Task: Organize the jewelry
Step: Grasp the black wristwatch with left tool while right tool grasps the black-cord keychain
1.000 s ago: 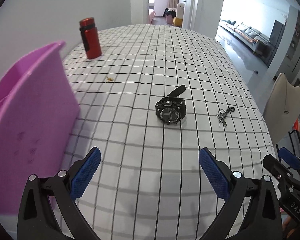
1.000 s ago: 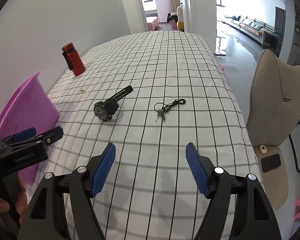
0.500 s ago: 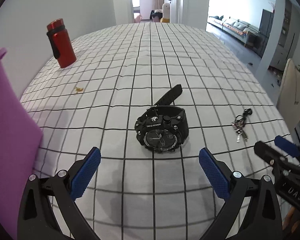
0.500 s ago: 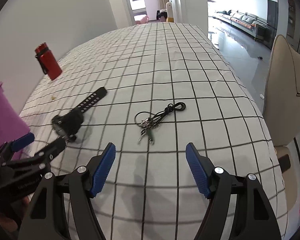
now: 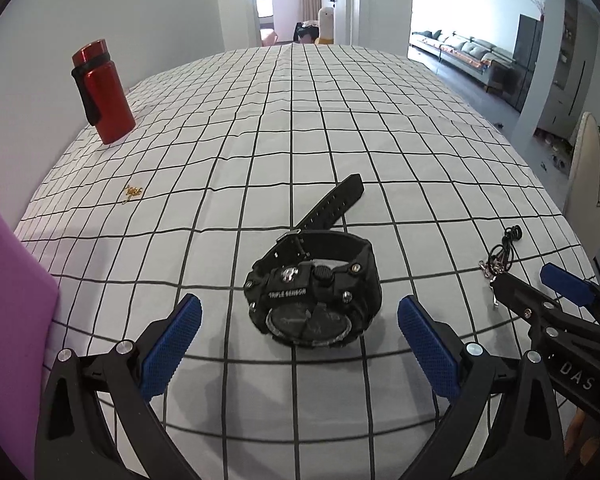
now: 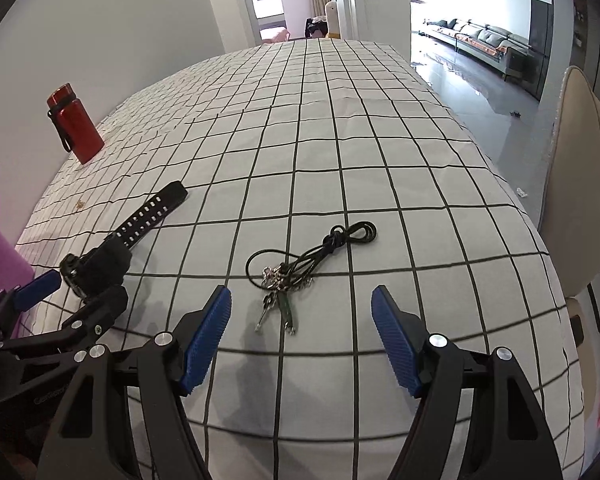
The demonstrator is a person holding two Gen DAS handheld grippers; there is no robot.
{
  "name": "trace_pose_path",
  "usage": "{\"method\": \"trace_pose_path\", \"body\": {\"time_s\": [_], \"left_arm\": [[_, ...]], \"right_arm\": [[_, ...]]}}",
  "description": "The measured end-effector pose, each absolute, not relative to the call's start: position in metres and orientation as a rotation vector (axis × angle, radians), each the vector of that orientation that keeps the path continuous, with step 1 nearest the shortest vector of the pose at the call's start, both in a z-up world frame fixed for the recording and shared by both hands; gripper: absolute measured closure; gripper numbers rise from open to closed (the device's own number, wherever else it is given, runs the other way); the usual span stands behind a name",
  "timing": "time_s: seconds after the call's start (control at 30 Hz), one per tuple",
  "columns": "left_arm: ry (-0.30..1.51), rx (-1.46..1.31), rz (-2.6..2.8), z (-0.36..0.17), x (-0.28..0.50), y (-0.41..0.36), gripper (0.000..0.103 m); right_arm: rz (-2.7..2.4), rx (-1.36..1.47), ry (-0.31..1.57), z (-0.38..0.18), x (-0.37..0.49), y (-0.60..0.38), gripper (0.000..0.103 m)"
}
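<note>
Nothing sorted yet: black chunky rubber-strapped wristwatch [image 5: 314, 298], black cord necklace with metal charms [image 6: 300, 264], small gold trinket [image 5: 132, 192] left loose on checked-cloth table [image 5: 300, 140]. Left tool [image 5: 296, 334], right tool [image 6: 300, 336] spread wide, empty.

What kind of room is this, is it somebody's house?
Most likely a home. A long table under a checked tablecloth fills the view, a sofa sits in a bright living room beyond the doorway, and a red bottle stands by the wall.
</note>
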State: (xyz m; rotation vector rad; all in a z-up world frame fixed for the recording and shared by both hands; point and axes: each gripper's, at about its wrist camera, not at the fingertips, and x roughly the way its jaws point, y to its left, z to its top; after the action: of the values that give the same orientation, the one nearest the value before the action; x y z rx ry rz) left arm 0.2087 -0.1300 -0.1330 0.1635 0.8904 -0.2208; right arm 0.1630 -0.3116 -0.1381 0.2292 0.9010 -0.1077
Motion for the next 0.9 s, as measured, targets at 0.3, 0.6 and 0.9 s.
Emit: {"method": "trace_pose_path", "body": {"time_s": [0.3, 0.6, 0.9], "left_arm": [[0.877, 0.163, -0.223, -0.133, 0.218, -0.132, 0.006], [0.876, 0.165, -0.219, -0.138, 0.222, -0.132, 0.006], [0.880, 0.154, -0.218, -0.141, 0.229, -0.131, 0.006]], "right_arm": [[-0.119, 0.201, 0.894, -0.137, 0.173, -0.315, 0.034], [-0.114, 0.160, 0.902, -0.140, 0.181, -0.310, 0.034], [-0.115, 0.151, 0.909, -0.145, 0.186, -0.307, 0.034]]}}
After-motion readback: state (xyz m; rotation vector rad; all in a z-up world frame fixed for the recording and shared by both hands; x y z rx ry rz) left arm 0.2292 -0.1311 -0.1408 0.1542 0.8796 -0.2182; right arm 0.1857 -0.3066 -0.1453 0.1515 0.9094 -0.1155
